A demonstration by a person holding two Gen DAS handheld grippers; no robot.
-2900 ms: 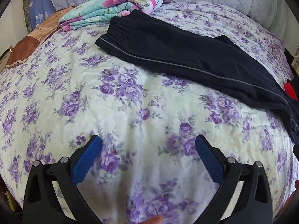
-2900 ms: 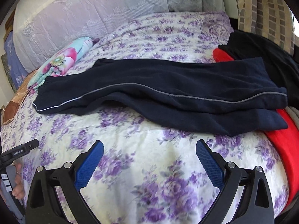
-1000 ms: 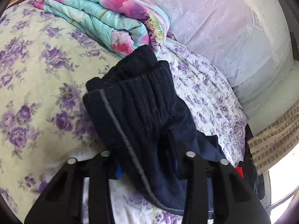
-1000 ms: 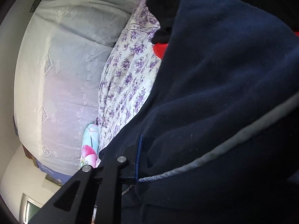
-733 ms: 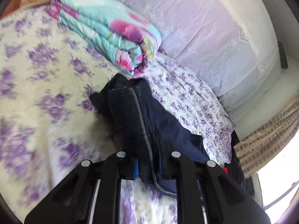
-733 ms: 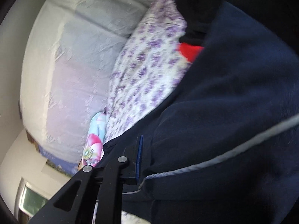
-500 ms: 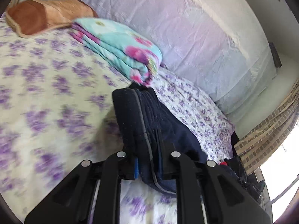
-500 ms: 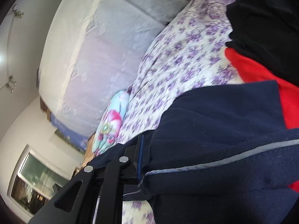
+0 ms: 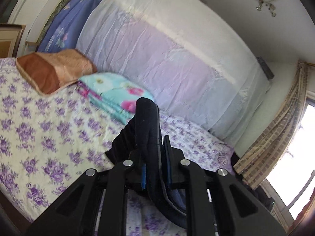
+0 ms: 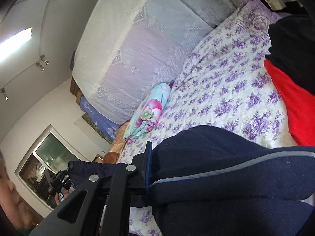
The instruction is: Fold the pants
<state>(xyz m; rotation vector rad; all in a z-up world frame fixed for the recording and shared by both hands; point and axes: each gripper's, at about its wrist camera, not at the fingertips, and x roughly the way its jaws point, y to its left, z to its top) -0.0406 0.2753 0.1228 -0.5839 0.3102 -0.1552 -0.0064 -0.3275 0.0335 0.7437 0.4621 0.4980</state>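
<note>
The dark navy pants (image 9: 146, 129) with a grey side stripe hang in the air above the bed. My left gripper (image 9: 155, 169) is shut on the waistband end, which sticks up between the blue pads. My right gripper (image 10: 155, 169) is shut on the leg end (image 10: 226, 177); only its left finger (image 10: 148, 163) shows, the cloth hides the other. In the right wrist view the waistband (image 10: 84, 167) and the left gripper (image 10: 59, 182) show at far left.
The bed has a purple-flowered cover (image 9: 39, 122). A folded turquoise blanket (image 9: 114, 96) and a brown pillow (image 9: 51, 70) lie by the white headboard (image 9: 177, 63). A red garment (image 10: 291, 102) and a black one (image 10: 291, 47) lie at the right edge.
Both grippers have risen with the pants, lifting them off the bed. The views have tilted up toward the headboard and ceiling.
</note>
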